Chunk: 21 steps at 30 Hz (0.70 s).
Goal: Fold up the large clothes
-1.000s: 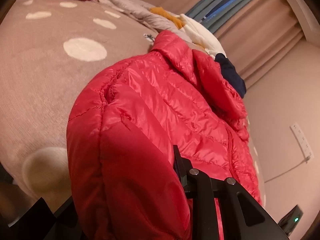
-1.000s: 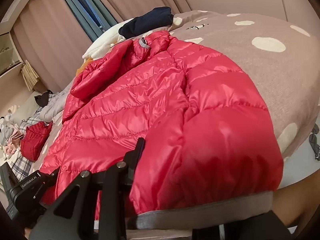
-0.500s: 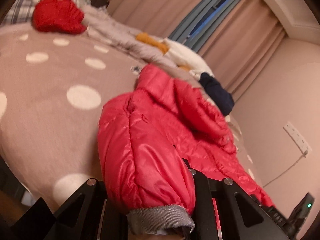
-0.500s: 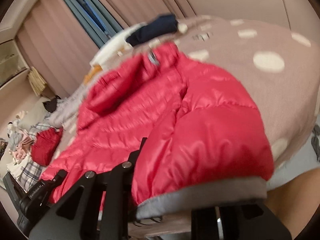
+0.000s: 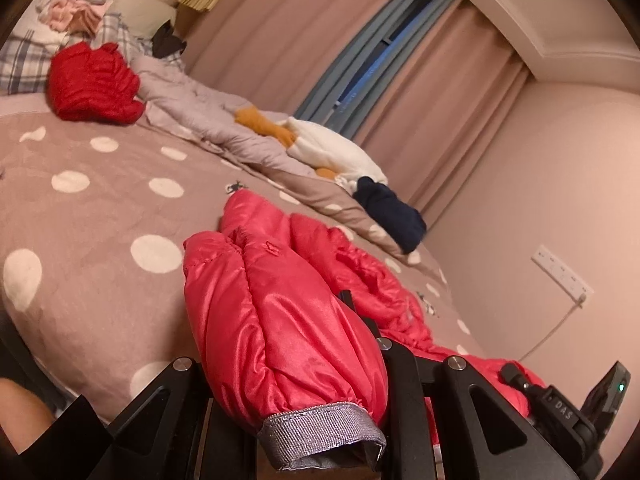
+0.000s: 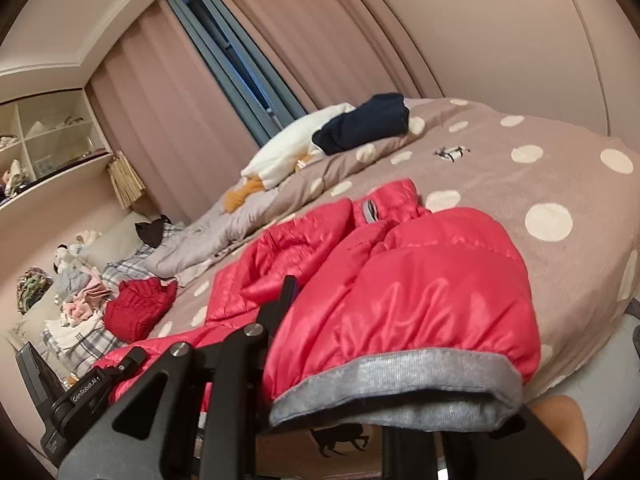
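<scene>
A red puffer jacket [image 5: 360, 280] lies on the polka-dot bedspread [image 5: 100, 208]. My left gripper [image 5: 296, 344] is shut on one red sleeve [image 5: 280, 328] with a grey cuff [image 5: 320, 436], held up off the bed. My right gripper [image 6: 400, 320] is shut on the other sleeve [image 6: 420, 300], whose grey cuff [image 6: 400, 384] hangs toward the camera. The jacket's collar [image 6: 372, 208] and body [image 6: 280, 256] stretch away across the bed. Each gripper shows in the other's view: the right one [image 5: 568, 416], the left one [image 6: 80, 396].
A folded red garment [image 5: 92, 84], a grey quilt [image 5: 208, 120], a white plush [image 5: 332, 152] and a navy garment [image 5: 392, 212] lie along the bed's far side. Pillows and clothes [image 6: 76, 304] pile at the head. A wall socket [image 5: 560, 276] and shelves [image 6: 44, 136] are nearby.
Both grippers have lifted and drawn back toward the bed's edge, pulling the sleeves up and away; the jacket looks smaller and farther, and more of the room shows.
</scene>
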Each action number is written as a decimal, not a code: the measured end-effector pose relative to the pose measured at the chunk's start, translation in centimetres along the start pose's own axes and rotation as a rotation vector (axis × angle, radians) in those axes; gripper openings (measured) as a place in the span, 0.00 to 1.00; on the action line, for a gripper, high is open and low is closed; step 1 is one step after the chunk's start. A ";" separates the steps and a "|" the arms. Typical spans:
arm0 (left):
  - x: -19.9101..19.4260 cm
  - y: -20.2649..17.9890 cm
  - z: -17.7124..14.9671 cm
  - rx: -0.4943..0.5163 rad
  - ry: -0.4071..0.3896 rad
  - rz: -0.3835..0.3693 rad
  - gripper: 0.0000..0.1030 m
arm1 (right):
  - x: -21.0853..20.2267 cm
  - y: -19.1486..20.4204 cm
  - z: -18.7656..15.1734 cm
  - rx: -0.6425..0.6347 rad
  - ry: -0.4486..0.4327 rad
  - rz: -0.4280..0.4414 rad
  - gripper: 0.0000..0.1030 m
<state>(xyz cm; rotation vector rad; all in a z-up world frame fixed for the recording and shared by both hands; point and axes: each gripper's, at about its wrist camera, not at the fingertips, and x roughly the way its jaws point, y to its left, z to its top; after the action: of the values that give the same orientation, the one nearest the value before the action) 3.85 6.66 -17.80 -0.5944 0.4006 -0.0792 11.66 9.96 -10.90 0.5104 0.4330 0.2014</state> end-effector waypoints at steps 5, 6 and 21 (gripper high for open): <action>-0.3 -1.5 0.8 0.052 -0.007 -0.024 0.18 | -2.7 -0.8 0.8 0.022 -0.021 0.028 0.22; 0.1 -1.8 1.2 0.068 -0.001 -0.026 0.18 | -2.5 -0.8 1.0 0.023 -0.021 0.023 0.22; 14.2 -3.5 8.3 0.198 0.149 0.193 0.18 | 5.9 -6.9 10.3 -0.166 0.086 -0.127 0.25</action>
<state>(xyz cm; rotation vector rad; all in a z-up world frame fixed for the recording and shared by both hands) 20.32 5.52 -14.45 -0.3535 0.5853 0.0224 22.09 1.35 -8.48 0.3112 0.5259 0.1354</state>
